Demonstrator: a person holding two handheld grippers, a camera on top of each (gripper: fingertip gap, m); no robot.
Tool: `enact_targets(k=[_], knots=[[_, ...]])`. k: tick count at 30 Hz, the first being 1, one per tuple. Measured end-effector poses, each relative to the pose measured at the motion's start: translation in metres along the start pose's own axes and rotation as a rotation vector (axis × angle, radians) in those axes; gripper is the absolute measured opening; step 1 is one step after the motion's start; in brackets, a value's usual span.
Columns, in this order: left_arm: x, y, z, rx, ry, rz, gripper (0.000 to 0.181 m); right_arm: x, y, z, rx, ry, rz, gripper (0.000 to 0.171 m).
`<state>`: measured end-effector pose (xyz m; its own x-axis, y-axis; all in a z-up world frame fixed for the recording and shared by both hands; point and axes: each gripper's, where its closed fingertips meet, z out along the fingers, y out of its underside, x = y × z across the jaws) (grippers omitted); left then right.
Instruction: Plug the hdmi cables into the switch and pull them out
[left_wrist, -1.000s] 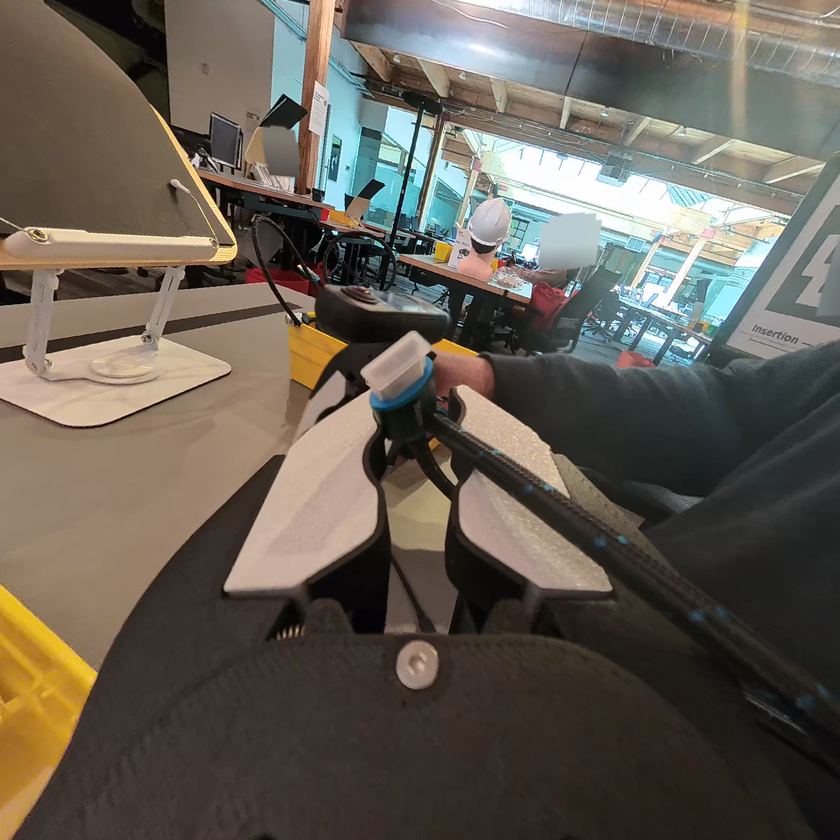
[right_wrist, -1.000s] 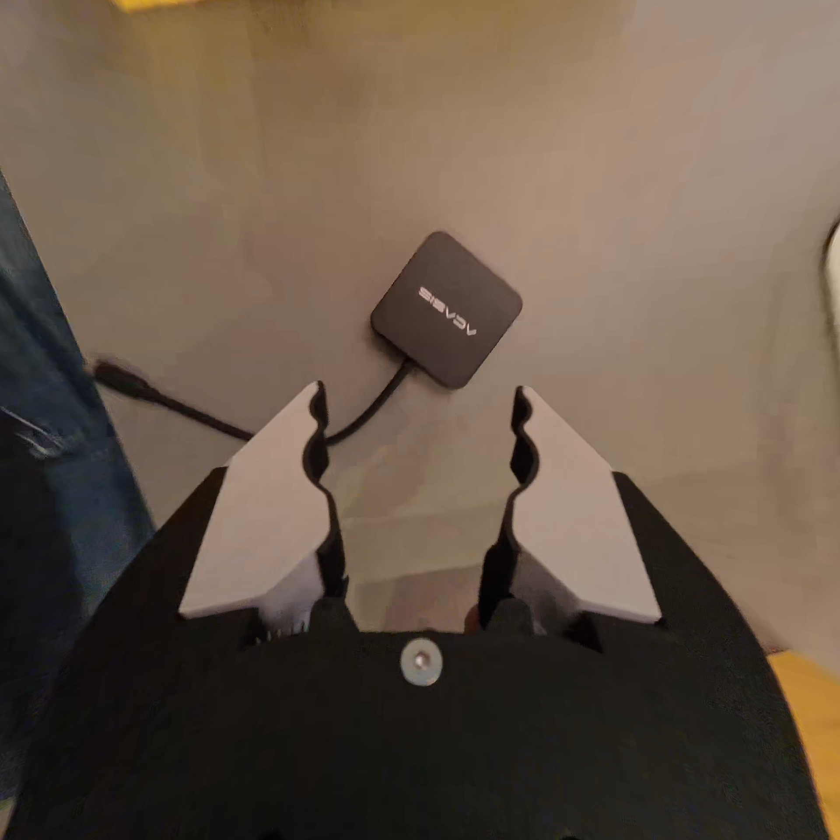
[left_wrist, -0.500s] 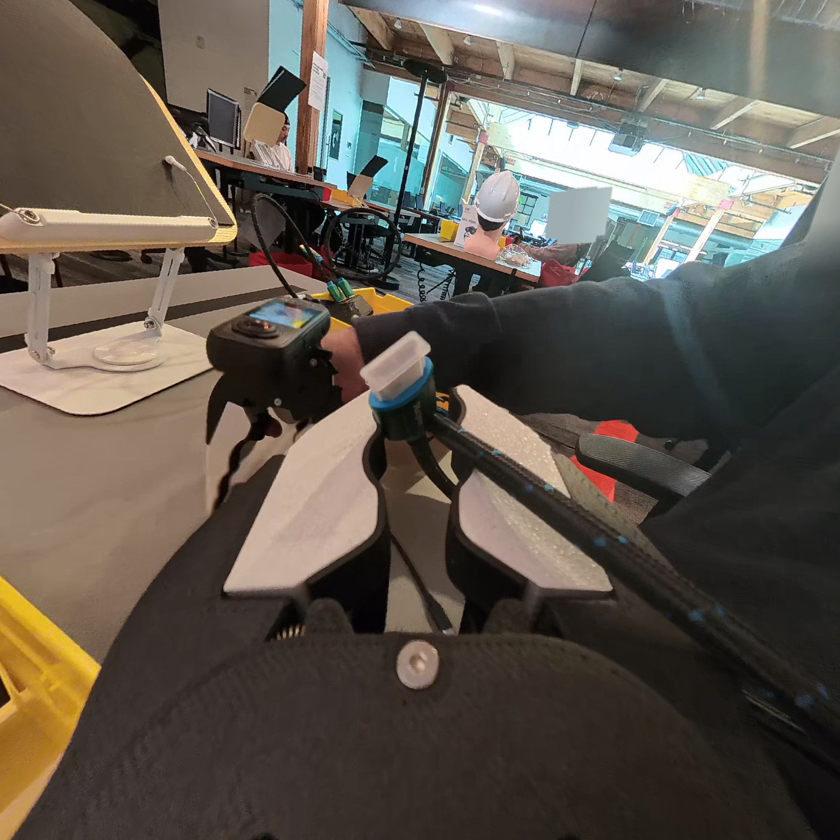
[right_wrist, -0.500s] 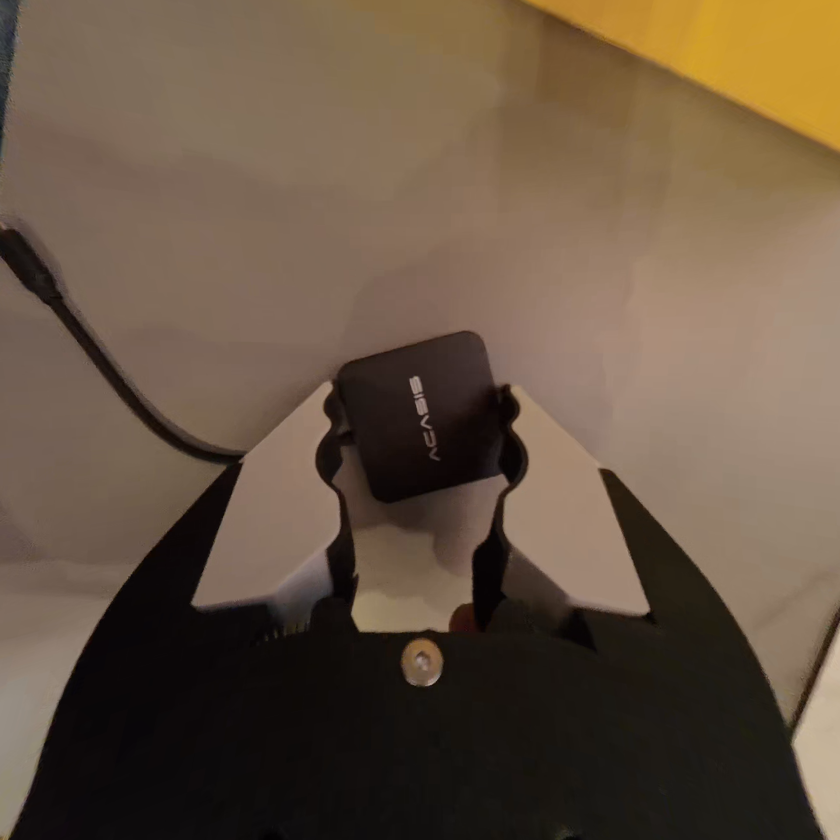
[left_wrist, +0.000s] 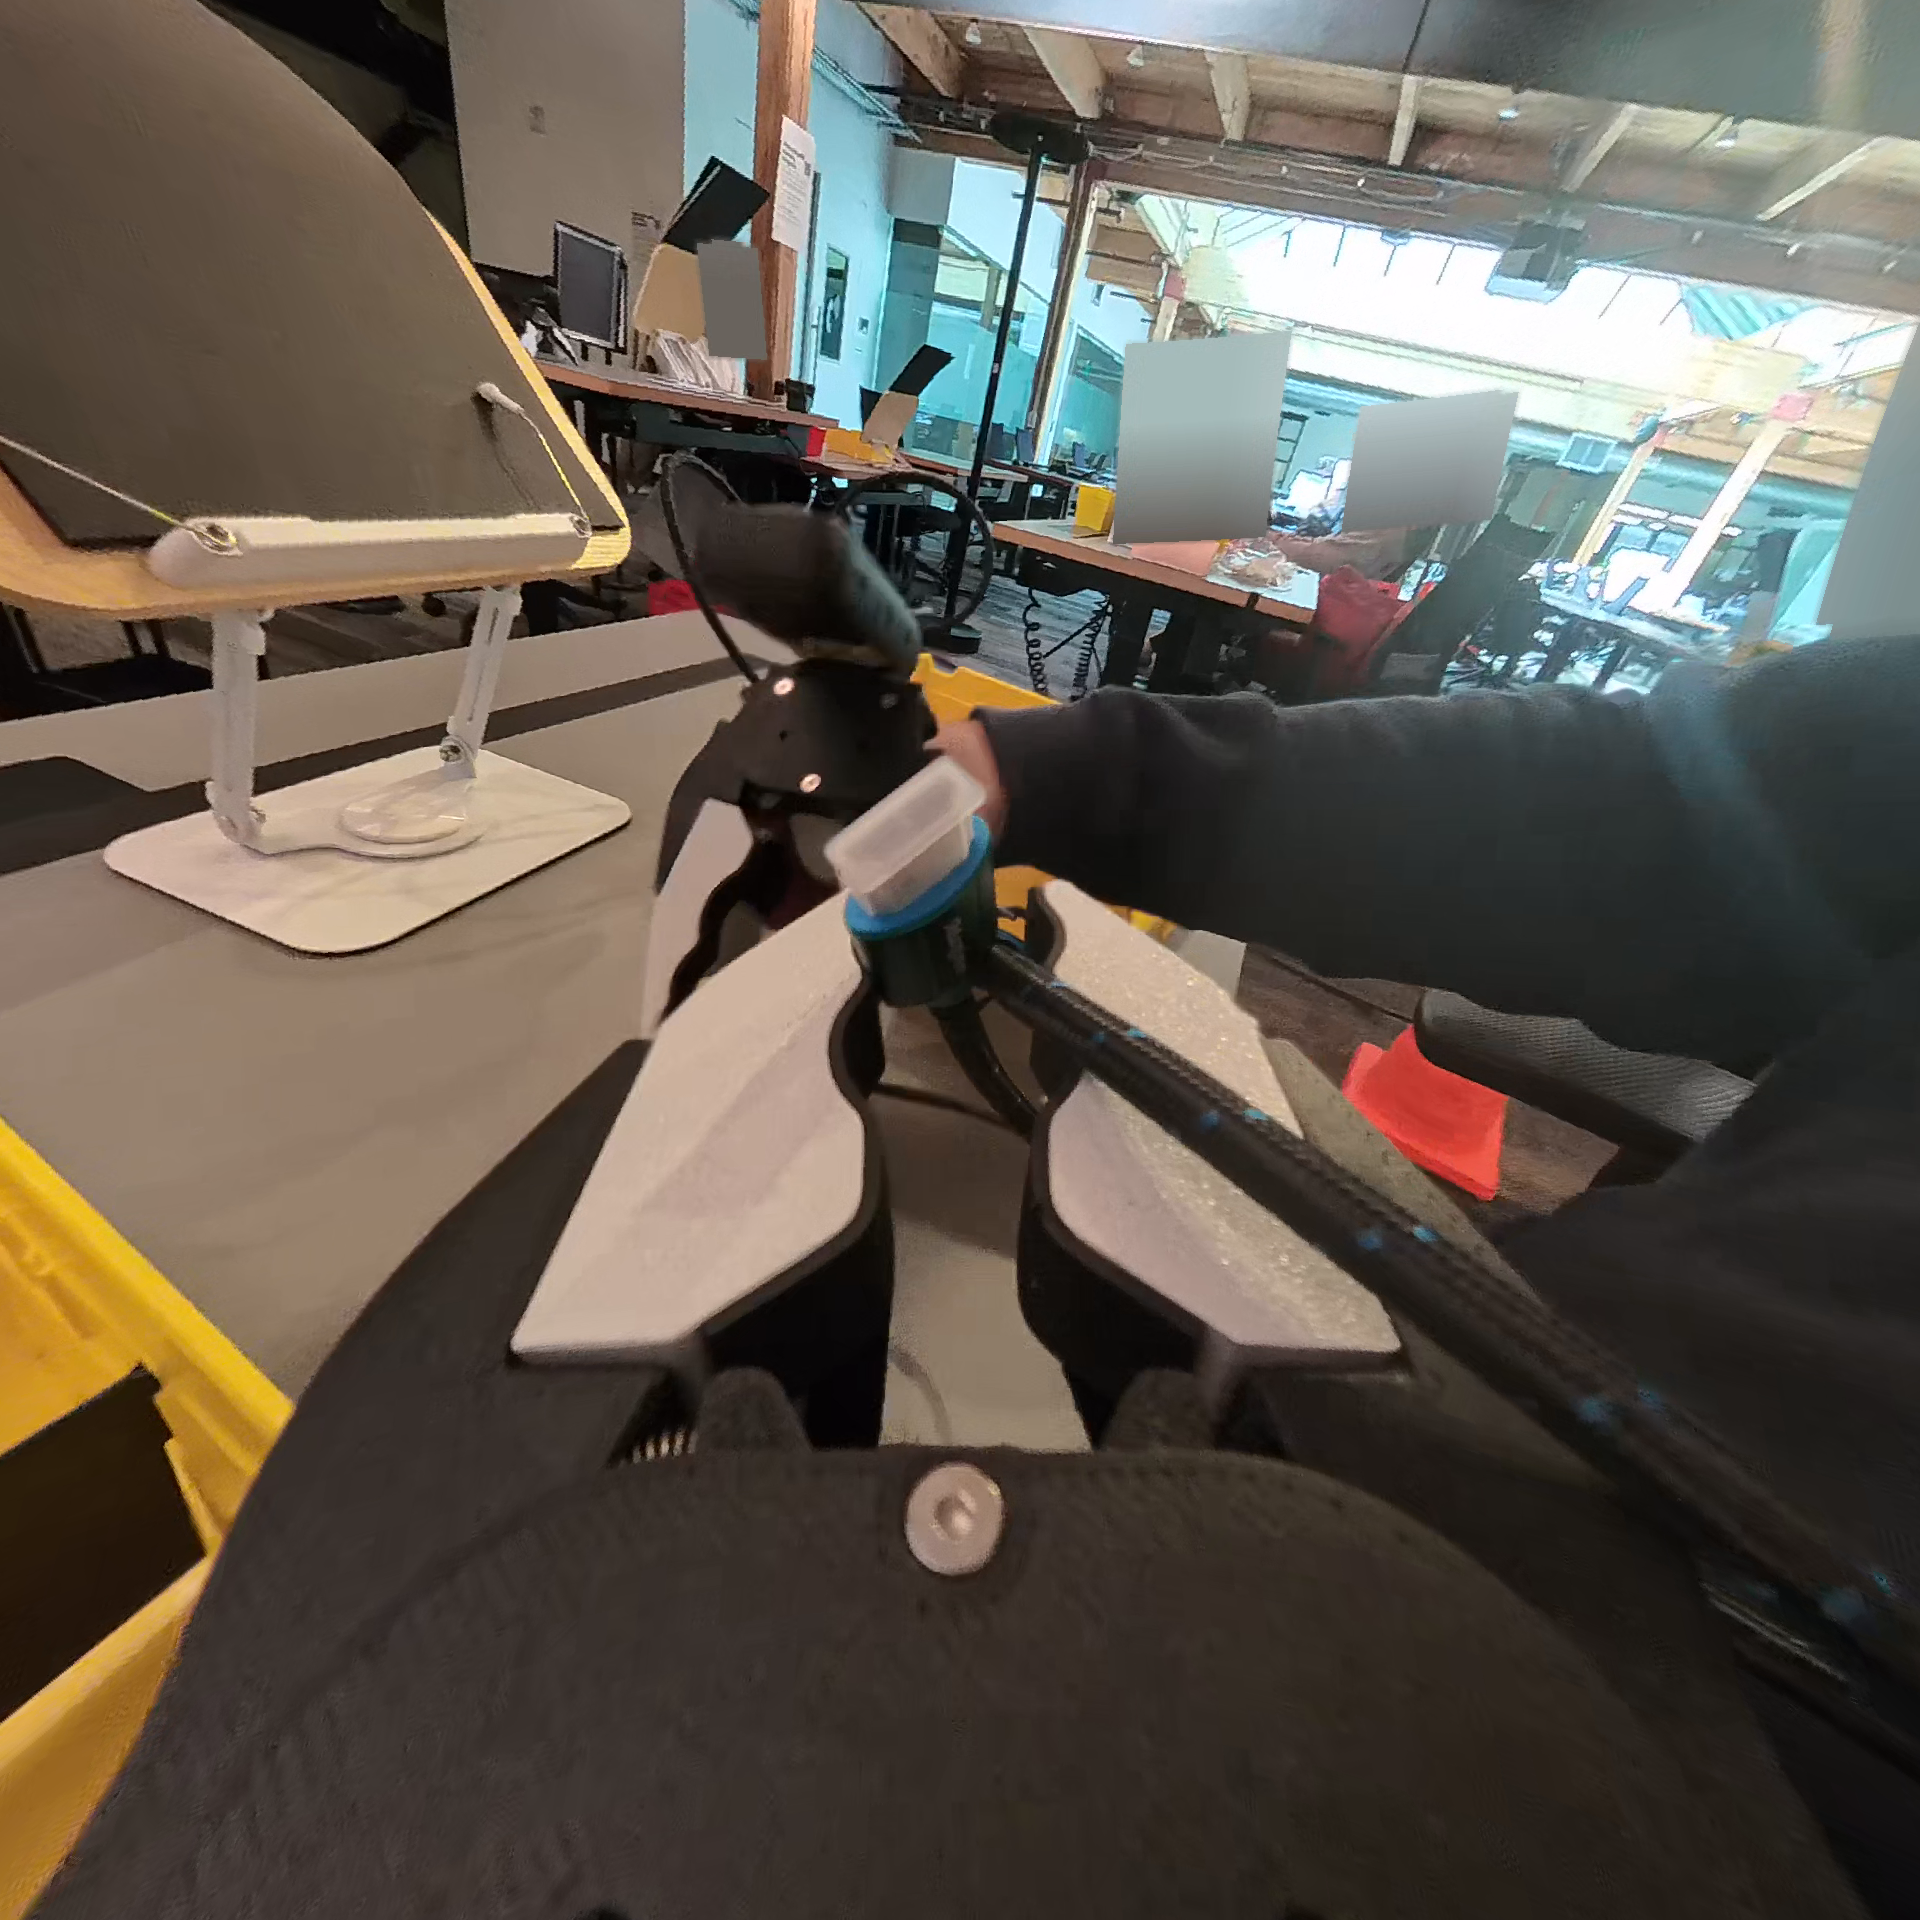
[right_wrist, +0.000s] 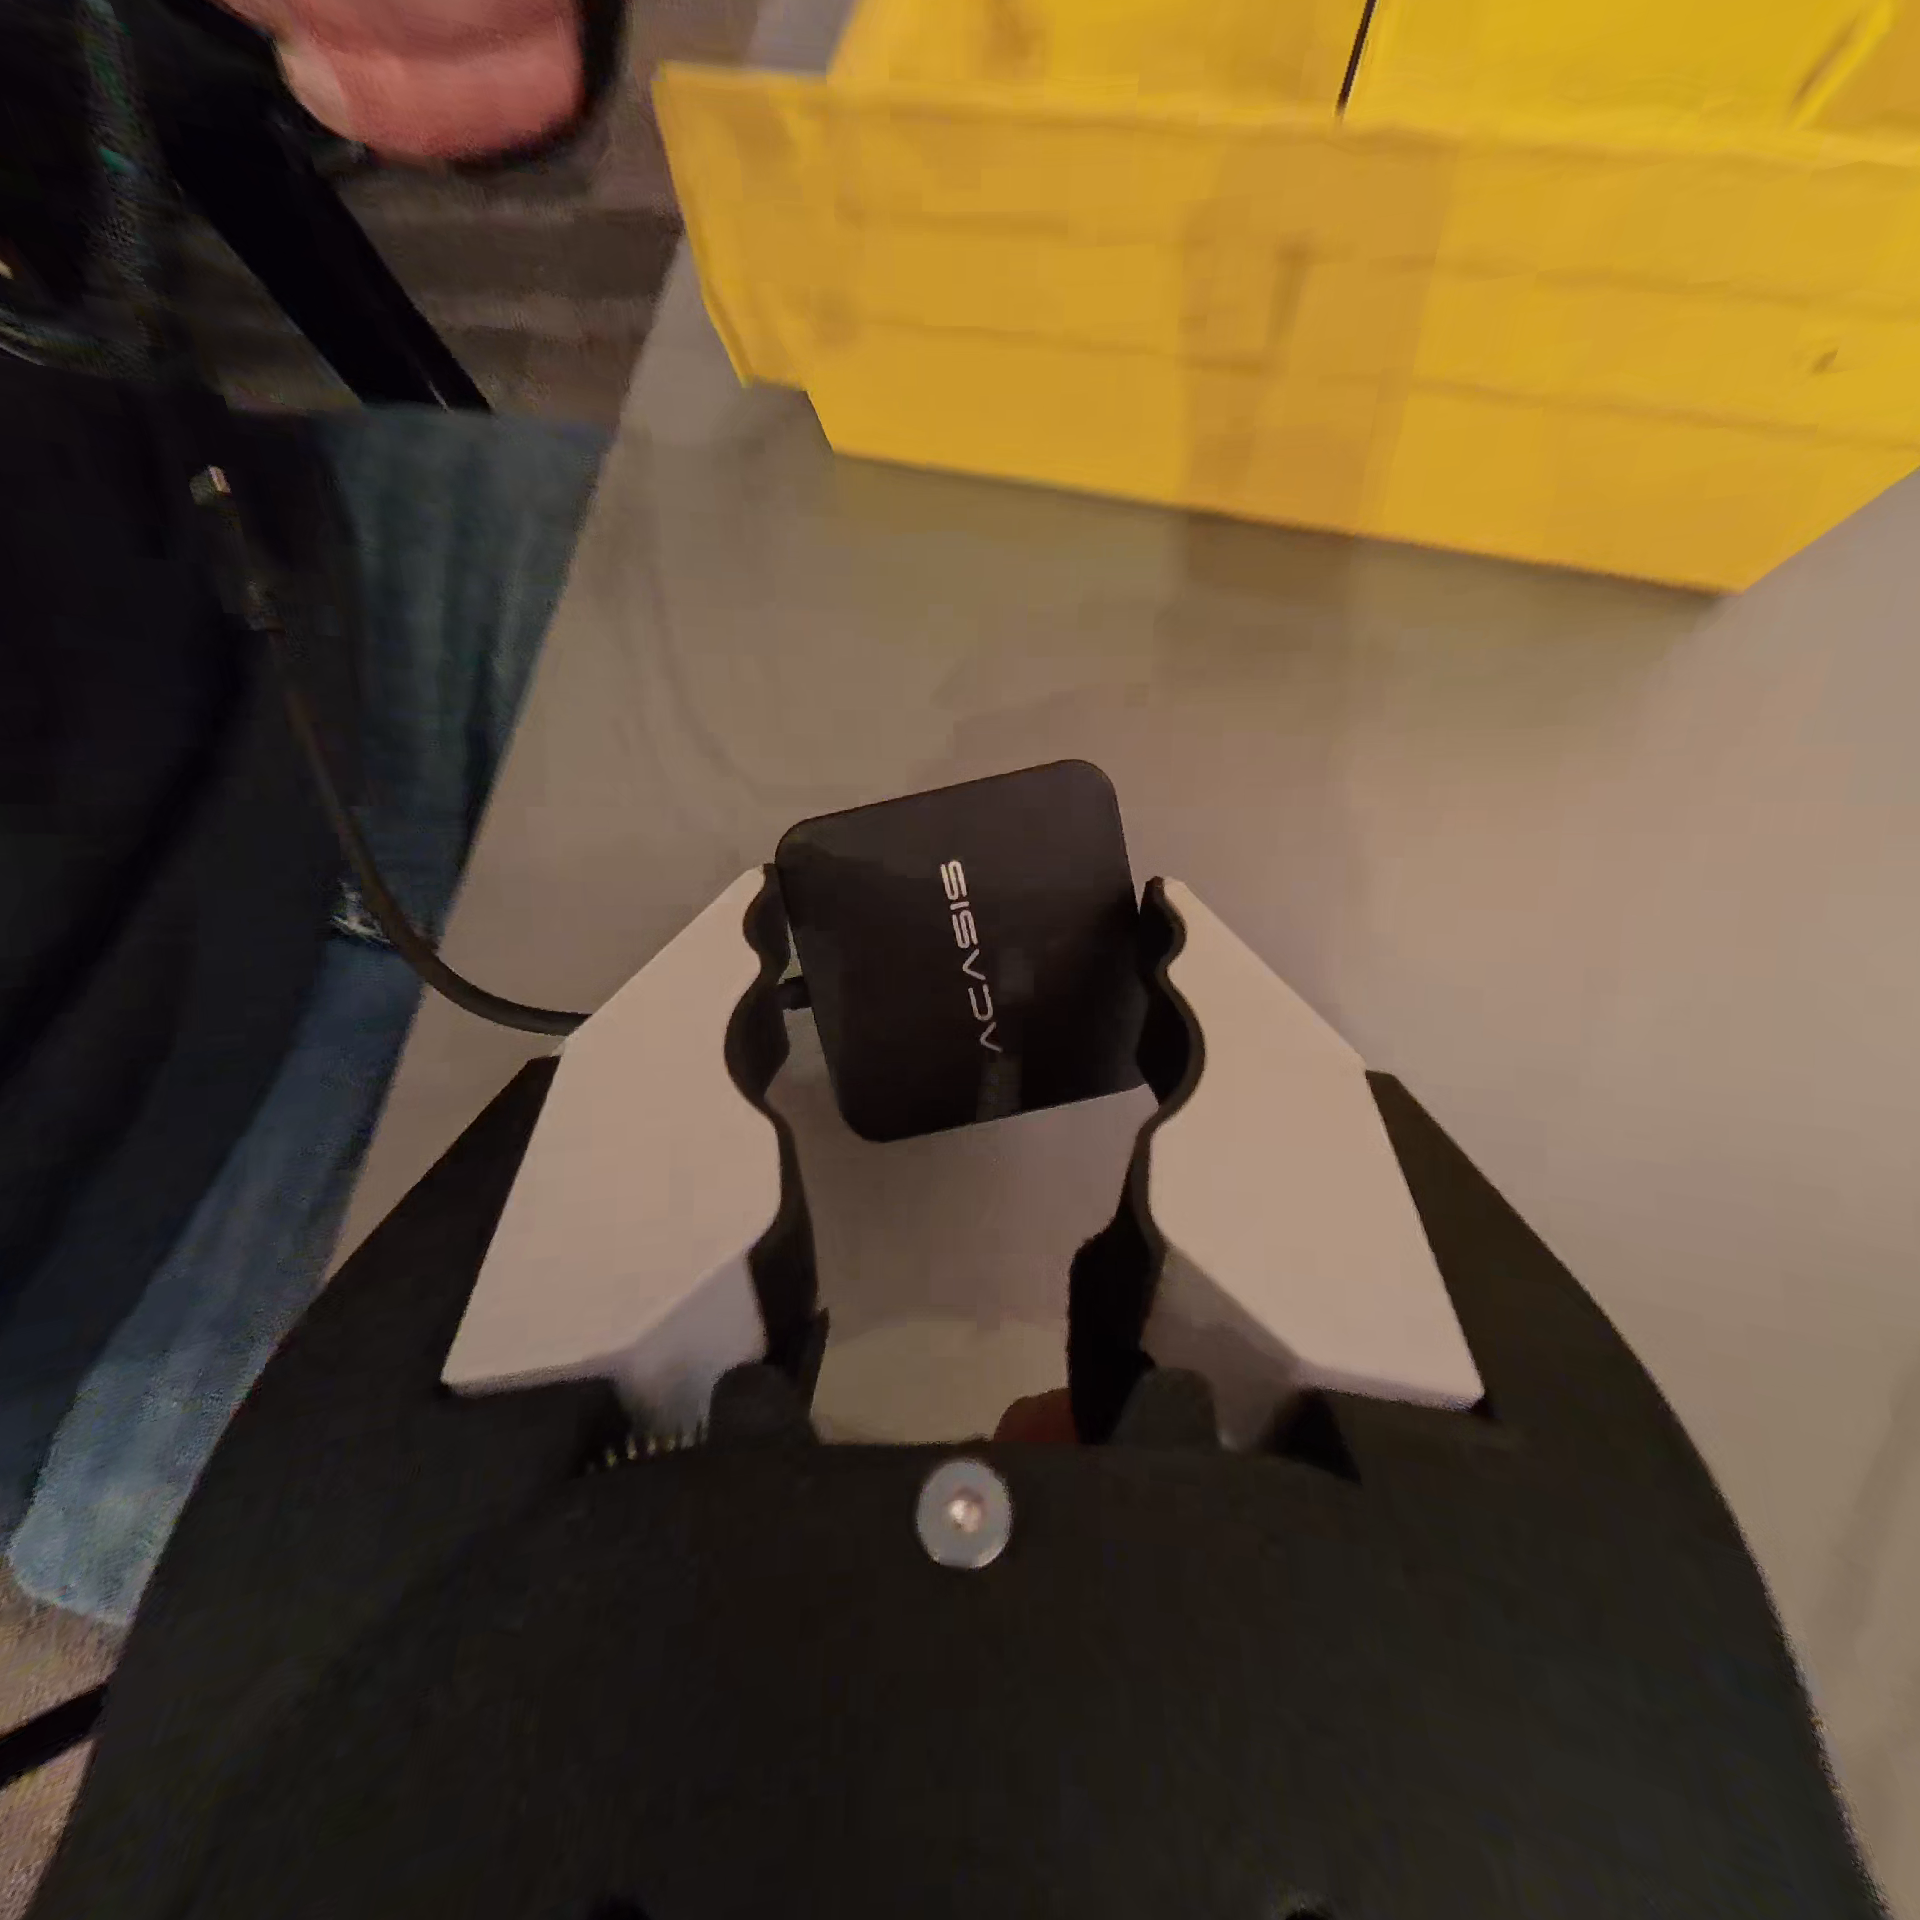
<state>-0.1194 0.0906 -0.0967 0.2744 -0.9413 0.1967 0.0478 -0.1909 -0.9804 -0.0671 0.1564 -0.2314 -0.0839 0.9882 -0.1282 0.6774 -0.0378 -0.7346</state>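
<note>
Black, square and flat, pinched now between the white fingers of the right gripper (right_wrist: 956, 904): the switch (right_wrist: 935, 977), dead centre of the right wrist view, one finger against each flank. A second ago well apart at 12 o'clock, jaws wide; half a second ago just entering the gap; now caught. Cannot tell whether lifted or resting on the grey table (right_wrist: 1403, 779). Thin tail lead (right_wrist: 343, 821) trailing off toward 9 o'clock, past the table edge. Yellow bin (right_wrist: 1299, 260) newly swung into sight at 1 o'clock, so a turn of the wrist along with the catch.

Over in the left wrist view, no change of hold. Left gripper (left_wrist: 940, 925) closed as before on the hdmi cable (left_wrist: 1247, 1122) at the dark body of its blue-ringed plug (left_wrist: 925, 961), braided length running out toward 4 o'clock. Clear cap (left_wrist: 904, 831) on the plug tip, aimed at 11 o'clock. Right gripper, earlier level near 12 o'clock, now tipped nose-down just beyond the plug. White stand (left_wrist: 364, 842) at 10 o'clock, untouched.

For the task: both halves in hand, so insertion probably next. Calls for a port face turned toward the plug; no port visible from either view. Likely calls for the cap off first, since it covers the connector.
</note>
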Motion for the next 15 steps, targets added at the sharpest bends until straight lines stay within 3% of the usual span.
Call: enact_targets(k=[15], knots=[[-0.009,-0.016,0.013,0.038,-0.025,0.069,0.023,-0.033,-0.04,-0.05,0.105,0.031,0.022,0.066]])
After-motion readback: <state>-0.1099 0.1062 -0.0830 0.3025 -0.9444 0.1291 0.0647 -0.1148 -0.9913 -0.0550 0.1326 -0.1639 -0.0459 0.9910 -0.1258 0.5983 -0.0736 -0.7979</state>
